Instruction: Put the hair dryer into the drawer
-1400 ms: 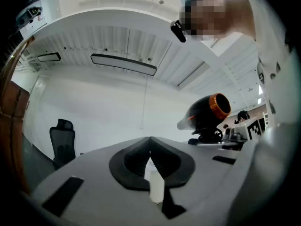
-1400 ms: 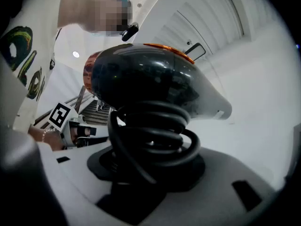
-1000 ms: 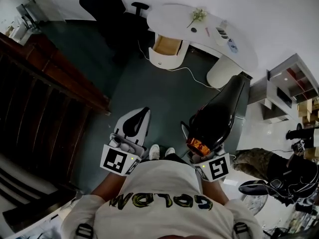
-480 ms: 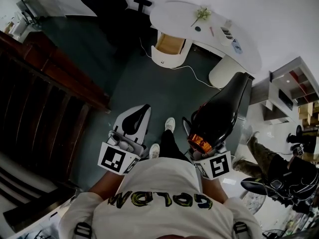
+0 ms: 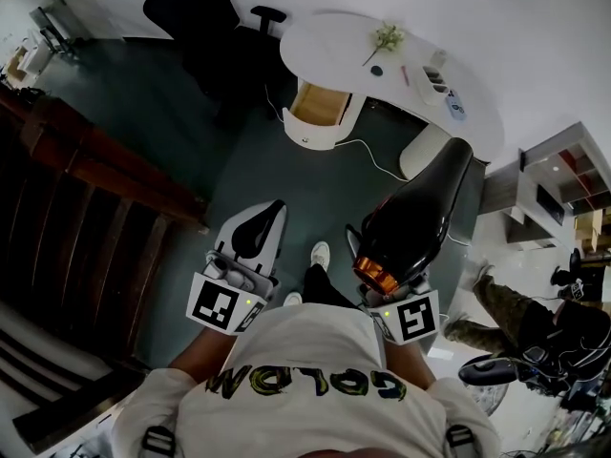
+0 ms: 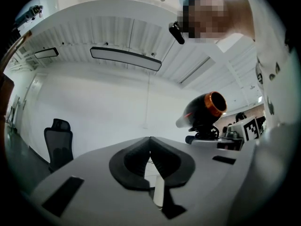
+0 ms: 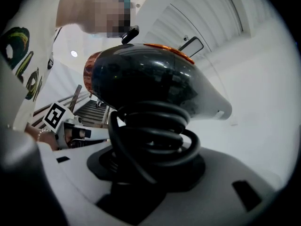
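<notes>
While my right gripper (image 7: 146, 173) holds hair dryer (image 5: 415, 219) by cord-wrapped handle, jaws wide around it, drawer (image 5: 318, 105) stands open, well apart, under white table (image 5: 334, 41). Left gripper (image 5: 260, 229) empty, jaws together. Best I think: keep dryer steady, come at drawer front, lower in gently. White cable (image 5: 368, 151) on floor near drawer may trip me; office chair (image 5: 267, 14) beside table.

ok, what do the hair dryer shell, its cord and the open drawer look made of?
The hair dryer: glossy black plastic, going by the sharp reflections. Its cord: black rubber or PVC, probably; soft sheen, bends in tight coils. The drawer: pale wood-look inside, white painted or laminated front; too small to tell which.
</notes>
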### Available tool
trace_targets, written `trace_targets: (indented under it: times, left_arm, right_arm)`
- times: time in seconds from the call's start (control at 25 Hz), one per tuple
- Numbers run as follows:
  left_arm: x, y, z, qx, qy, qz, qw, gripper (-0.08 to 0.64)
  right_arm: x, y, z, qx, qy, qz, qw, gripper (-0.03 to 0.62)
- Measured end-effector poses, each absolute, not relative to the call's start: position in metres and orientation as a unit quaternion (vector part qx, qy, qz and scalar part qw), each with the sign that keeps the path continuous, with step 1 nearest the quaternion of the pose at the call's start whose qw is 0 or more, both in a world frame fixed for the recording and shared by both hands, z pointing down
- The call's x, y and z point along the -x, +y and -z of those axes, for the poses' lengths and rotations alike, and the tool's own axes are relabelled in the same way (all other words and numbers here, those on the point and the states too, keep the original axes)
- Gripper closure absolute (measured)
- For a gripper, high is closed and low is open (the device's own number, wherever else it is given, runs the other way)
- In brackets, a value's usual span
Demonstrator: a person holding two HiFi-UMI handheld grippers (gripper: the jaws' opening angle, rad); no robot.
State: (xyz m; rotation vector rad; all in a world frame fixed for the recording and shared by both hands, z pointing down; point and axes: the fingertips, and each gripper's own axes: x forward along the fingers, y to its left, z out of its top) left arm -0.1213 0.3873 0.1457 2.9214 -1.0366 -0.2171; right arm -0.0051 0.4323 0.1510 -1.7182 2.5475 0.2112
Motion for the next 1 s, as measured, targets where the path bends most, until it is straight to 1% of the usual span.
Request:
trace_targets:
  times: [0.56,1.0]
  left_arm:
    - [0.036,0.261,-0.135,-0.932,-0.357,0.069,0.006,0.549]
    - [0.020,0.194,-0.138,-0.928,-0.367,0.066,0.006,0.549]
  right_arm:
    - [-0.090,0.310,-0.149,0.550,0.832,-0.067,0.025,0.347]
    - [-0.108,0.244,-0.158,0.543,0.838,-0.052,0.021,0.347]
